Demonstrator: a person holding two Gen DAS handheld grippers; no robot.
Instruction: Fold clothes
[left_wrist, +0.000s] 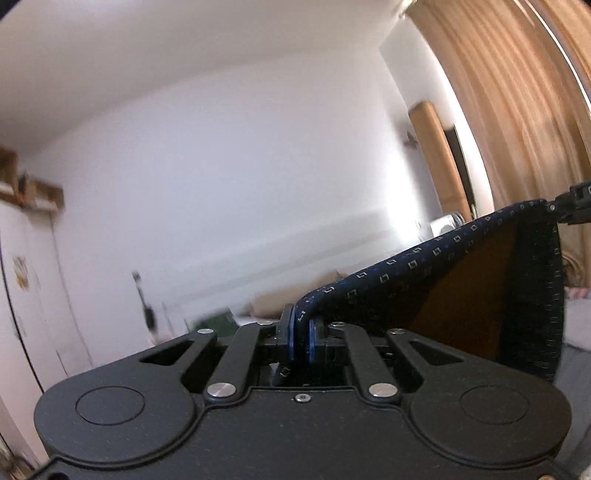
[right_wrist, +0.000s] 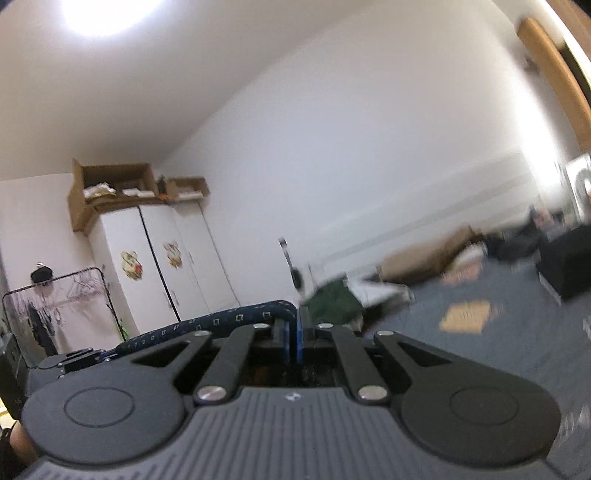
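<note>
Two grippers — left gripper (left_wrist: 301, 338), right gripper (right_wrist: 293, 334) — each clamped on the navy garment (left_wrist: 443, 280); edge bite looks thin, so we risk slippage.

Each view looked level from just behind your own claw, out along its fingers. Your left view faced the white wall (left_wrist: 221, 184) with curtains (left_wrist: 517, 110) to the claw's right; your right view faced the same wall and a wardrobe (right_wrist: 155, 258) to its left.
</note>
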